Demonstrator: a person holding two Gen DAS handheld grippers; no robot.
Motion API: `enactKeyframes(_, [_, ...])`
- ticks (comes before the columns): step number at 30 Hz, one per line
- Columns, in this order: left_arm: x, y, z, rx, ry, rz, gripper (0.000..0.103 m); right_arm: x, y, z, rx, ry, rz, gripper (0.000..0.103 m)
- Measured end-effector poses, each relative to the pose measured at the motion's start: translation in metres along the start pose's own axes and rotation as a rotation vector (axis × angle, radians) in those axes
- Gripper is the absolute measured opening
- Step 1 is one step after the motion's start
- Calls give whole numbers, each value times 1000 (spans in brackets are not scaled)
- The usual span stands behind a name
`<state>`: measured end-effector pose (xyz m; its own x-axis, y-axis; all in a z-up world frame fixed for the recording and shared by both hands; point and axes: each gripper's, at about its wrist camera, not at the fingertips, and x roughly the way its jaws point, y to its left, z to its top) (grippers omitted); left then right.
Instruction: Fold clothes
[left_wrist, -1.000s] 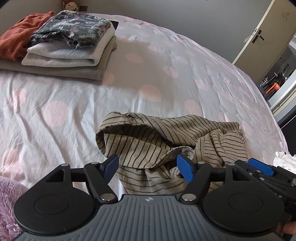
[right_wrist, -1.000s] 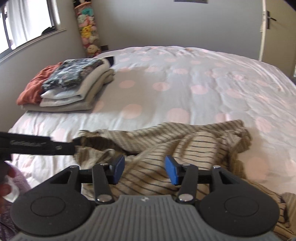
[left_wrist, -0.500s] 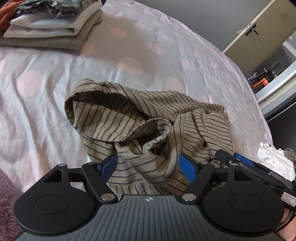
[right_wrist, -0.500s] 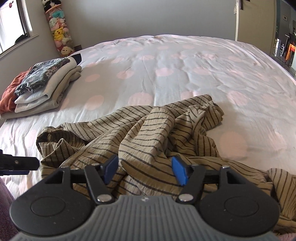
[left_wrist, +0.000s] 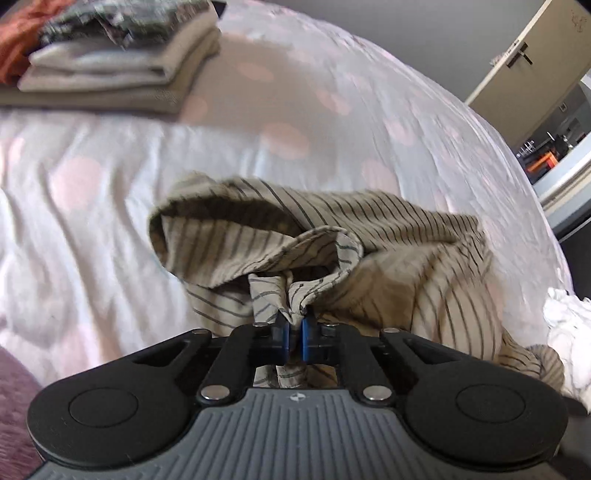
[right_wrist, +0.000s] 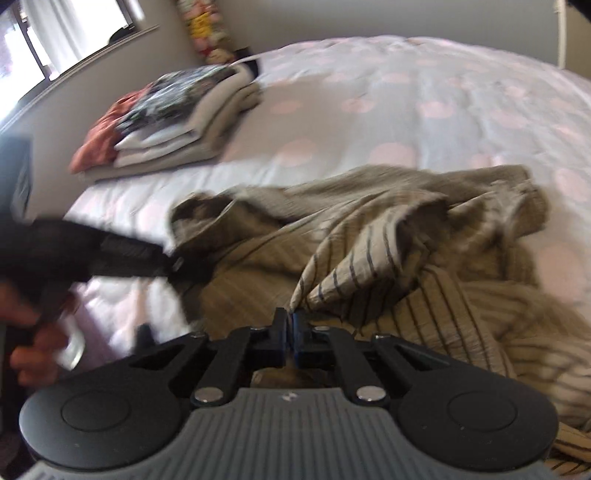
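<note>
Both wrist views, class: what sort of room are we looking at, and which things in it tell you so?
Most likely a bedroom at home. A wide bed with a spotted cover fills both views, a stack of folded clothes sits on it, and soft toys stand by the wall near a window.

Just ahead of your left gripper's fingers (left_wrist: 283, 334) the crumpled garment (left_wrist: 369, 240) lies on the bed (left_wrist: 92, 229). Far beyond them to the left, a stack of folded clothes (left_wrist: 110, 70) sits on the bed. Right of your fingers, another cloth heap (left_wrist: 565, 325) lies at the bed's edge.
</note>
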<state>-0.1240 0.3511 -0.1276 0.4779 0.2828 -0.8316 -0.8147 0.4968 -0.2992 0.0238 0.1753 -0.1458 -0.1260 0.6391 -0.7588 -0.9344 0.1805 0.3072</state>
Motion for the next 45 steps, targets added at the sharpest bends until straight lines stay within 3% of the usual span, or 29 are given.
enactKeyframes(3, [-13, 3, 8, 12, -47, 63, 4, 11, 24, -13, -24, 53, 99, 4])
enactKeyframes(7, [-13, 11, 9, -4, -13, 85, 6, 19, 42, -20, -91, 81, 58, 8])
enactKeyframes(10, [-16, 17, 7, -51, 11, 61, 20, 12, 41, -16, -118, 78, 27, 12])
enactKeyframes(11, [-18, 19, 7, -69, 14, 51, 31, 6, 40, -13, -133, 71, 14, 15])
enactKeyframes(13, [-22, 23, 6, -105, 21, 30, 44, -7, 36, -6, -175, 54, -29, 28])
enactKeyframes(14, [-28, 23, 8, -113, 11, 19, 44, -13, 33, -3, -195, 47, -52, 33])
enactKeyframes(19, [-42, 8, 17, -103, 22, -85, 44, -41, 9, 14, -247, 25, -129, 34])
enactKeyframes(22, [-30, -2, 18, -127, 70, -138, 45, -43, -5, 27, -262, 16, -157, 41])
enactKeyframes(26, [-6, -11, 16, -181, 128, -166, 46, -29, -16, 46, -346, 21, -178, 41])
enactKeyframes(35, [28, -10, 18, -308, 214, -202, 47, 30, -25, 83, -580, 138, -50, 44])
enactKeyframes(37, [31, -8, 20, -337, 223, -204, 47, 40, -27, 83, -593, 180, -5, 39])
enactKeyframes(38, [33, -7, 20, -339, 226, -204, 47, 44, -27, 83, -597, 196, 13, 24])
enactKeyframes(40, [35, -7, 21, -347, 234, -207, 47, 44, -27, 79, -601, 206, 32, 7])
enactKeyframes(45, [37, -7, 14, -402, 273, -250, 47, 21, -22, 66, -623, 172, 32, 4])
